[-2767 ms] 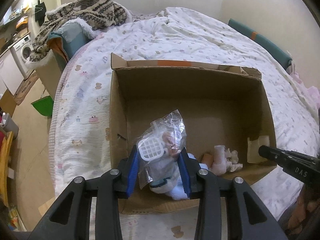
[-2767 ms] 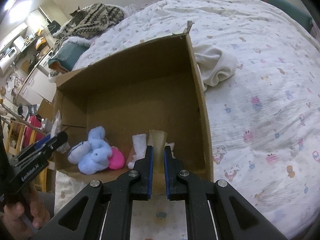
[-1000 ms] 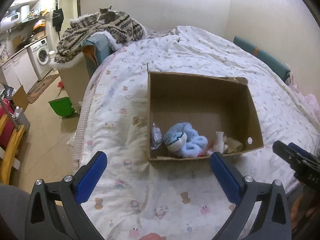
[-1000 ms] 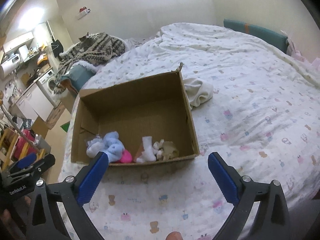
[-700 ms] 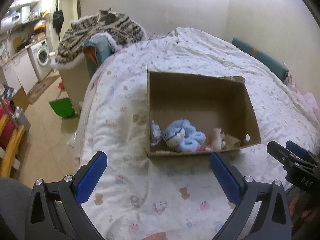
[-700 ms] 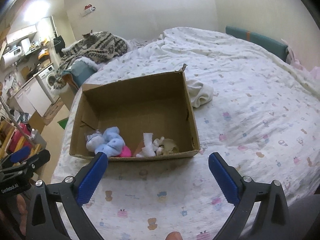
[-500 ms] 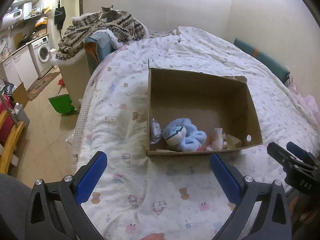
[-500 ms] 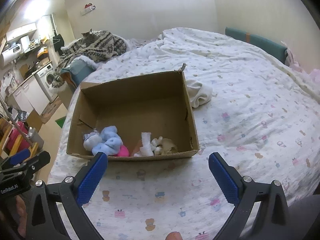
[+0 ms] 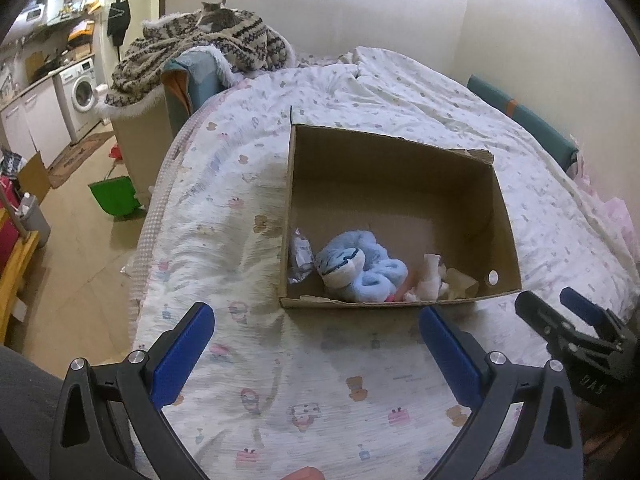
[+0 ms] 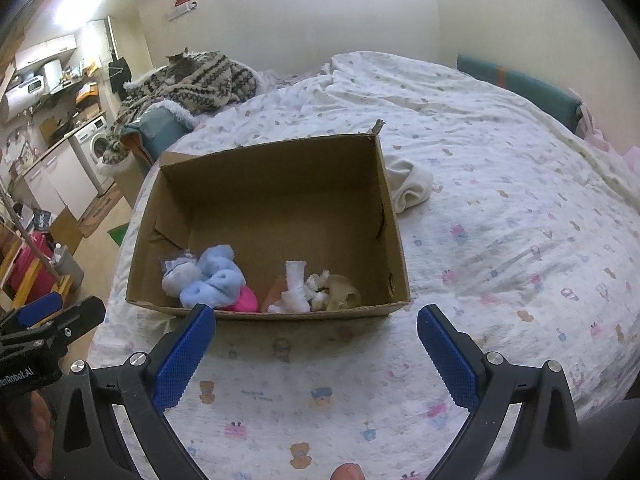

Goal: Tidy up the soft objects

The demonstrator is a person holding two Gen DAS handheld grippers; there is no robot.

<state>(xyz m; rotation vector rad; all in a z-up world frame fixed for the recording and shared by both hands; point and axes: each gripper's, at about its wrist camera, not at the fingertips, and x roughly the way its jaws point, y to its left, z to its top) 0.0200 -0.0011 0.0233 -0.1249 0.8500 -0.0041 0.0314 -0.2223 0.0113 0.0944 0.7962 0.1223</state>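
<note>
An open cardboard box [image 9: 400,168] [image 10: 276,184] sits on the bed. Along its near wall lie a blue plush toy [image 9: 358,268] [image 10: 208,276], a clear plastic bag [image 9: 301,252], a pink item [image 10: 245,300], a rolled white sock [image 10: 294,280] and a beige cloth [image 9: 460,280] [image 10: 342,288]. My left gripper [image 9: 316,344] is open and empty, held back from the box over the quilt. My right gripper [image 10: 316,344] is likewise open and empty in front of the box. Each gripper shows at the edge of the other's view.
A cream cloth [image 10: 408,184] lies on the quilt just right of the box. A patterned blanket with a cat on it [image 9: 208,40] is piled at the bed's far left. Off the left edge are floor, a green bin [image 9: 114,196] and a washing machine [image 9: 82,92].
Both grippers let go of their items in the box, opened wide and drew back from it. Over the last second they have barely moved.
</note>
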